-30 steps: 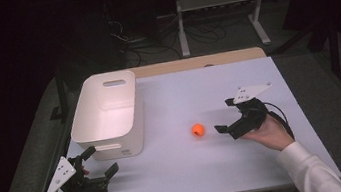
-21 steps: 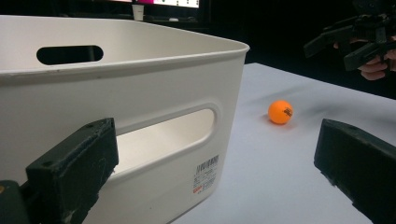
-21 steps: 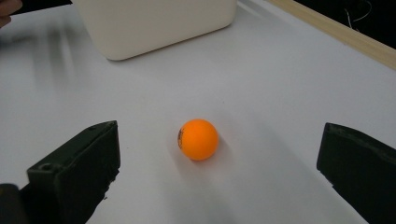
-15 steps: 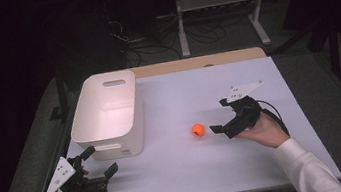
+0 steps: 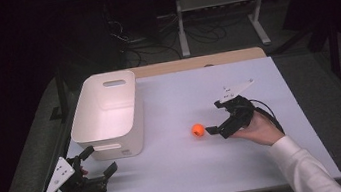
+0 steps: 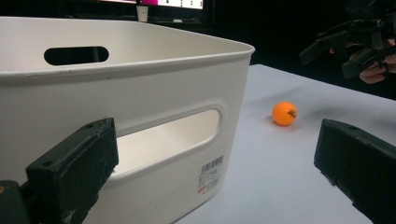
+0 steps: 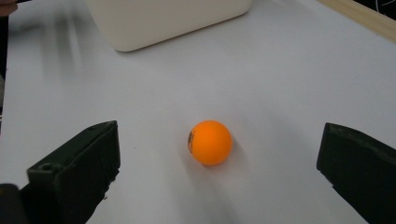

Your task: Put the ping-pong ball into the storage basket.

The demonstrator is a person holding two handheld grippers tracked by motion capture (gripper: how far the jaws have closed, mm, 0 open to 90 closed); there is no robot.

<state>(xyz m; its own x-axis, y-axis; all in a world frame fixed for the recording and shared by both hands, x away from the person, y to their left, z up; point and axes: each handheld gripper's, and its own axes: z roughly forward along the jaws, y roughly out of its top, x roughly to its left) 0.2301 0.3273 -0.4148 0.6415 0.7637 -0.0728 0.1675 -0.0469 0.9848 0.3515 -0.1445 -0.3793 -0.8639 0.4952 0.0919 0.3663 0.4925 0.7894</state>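
A small orange plastic ball (image 5: pixel 197 130) with a dark printed mark on its side lies on the white bench top (image 5: pixel 189 174), roughly midway between the bench's left and right edges and a little nearer the front edge than the back. The right gripper (image 5: pixel 215 118), a black two-jaw tool topped by a grey three-cornered plate, sits just beside the ball on its right; its jaws are spread wide and grasp nothing, and in the right gripper view the ball (image 7: pixel 210 142) rests on the surface between the two jaw tips, apart from both. The hand (image 5: pixel 259 130) holding it comes from a white sleeve (image 5: pixel 302 166) over the front right part of the bench. To the ball's left, well apart from it, stands a white rectangular plastic tub (image 5: pixel 107 115) with slot handles in its end walls, near the left edge; a barcode label (image 6: pixel 210 174) is stuck on its near end wall. The left gripper (image 5: pixel 99 161) lies at the front left corner, just in front of the tub, its jaws also wide apart and empty.
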